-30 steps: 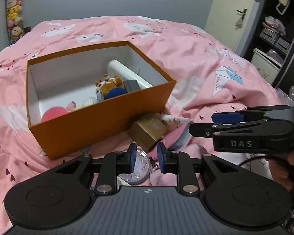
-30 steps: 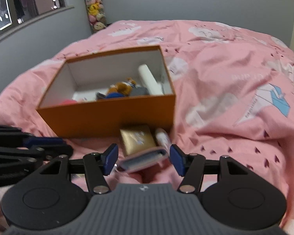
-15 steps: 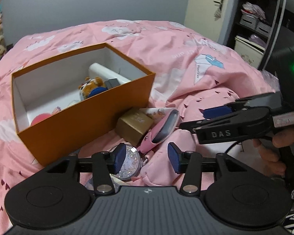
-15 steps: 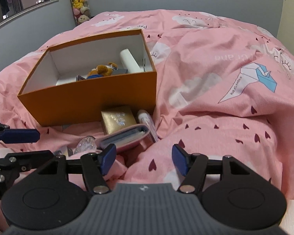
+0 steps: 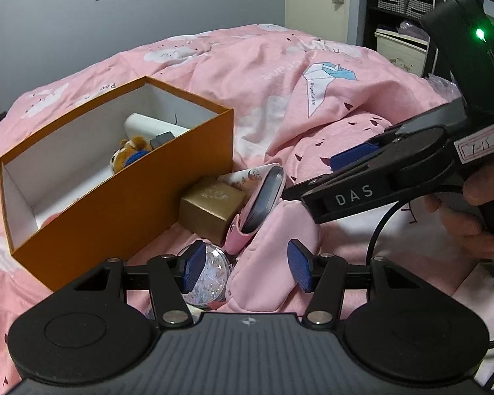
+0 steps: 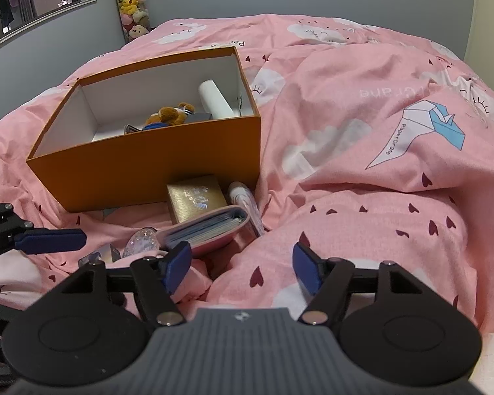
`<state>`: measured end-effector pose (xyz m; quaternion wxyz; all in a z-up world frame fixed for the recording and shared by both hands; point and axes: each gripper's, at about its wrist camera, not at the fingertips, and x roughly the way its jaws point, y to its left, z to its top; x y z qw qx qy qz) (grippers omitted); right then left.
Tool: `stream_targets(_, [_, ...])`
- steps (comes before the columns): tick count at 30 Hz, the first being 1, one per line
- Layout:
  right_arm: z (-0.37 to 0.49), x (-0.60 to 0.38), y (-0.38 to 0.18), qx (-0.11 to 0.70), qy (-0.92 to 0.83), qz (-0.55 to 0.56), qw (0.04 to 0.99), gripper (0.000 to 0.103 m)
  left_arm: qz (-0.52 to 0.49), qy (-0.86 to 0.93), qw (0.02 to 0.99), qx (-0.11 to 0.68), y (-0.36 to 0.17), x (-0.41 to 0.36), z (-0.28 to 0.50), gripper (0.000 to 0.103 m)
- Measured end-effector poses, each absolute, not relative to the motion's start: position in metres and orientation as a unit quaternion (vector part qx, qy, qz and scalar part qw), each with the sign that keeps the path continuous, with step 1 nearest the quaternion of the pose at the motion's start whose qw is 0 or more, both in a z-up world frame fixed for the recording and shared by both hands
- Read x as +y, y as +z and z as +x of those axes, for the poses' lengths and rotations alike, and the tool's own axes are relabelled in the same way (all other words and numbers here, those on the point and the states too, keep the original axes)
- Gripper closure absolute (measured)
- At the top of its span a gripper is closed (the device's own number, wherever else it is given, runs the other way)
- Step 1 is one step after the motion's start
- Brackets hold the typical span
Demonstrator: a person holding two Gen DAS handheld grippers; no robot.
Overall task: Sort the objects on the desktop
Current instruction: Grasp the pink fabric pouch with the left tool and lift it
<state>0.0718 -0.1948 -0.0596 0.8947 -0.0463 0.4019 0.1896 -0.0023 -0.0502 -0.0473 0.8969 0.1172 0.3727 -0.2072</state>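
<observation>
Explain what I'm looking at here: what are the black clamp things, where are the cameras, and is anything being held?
No robot: a person holds a trigger-operated two-finger clamp in each hand, each with a fisheye camera looking forward along its blue-padded fingers.

Left wrist view: the left gripper fills the bottom; the right gripper, marked DAS, reaches in from the right, with the person's hand on its handle. Right wrist view: the right gripper is at the bottom, the left one's blue pad at the left edge.

The surface is a bed with a pink duvet. On it stands an open orange box holding a plush toy, a white tube and other small items. In front lie a gold box, a pink card holder, a patterned tube and a glittery round item.

Both sets of jaws are opening; neither holds anything.
</observation>
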Motion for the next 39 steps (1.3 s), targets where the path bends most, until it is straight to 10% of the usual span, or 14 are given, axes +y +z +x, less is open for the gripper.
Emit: stream_targets(39, [0.074, -0.193, -0.058, 0.404, 0.193, -0.040, 0.894, 0.030, 0.033, -0.170, 0.913, 0.369, -0.009, -0.006, -0.009, 0.075])
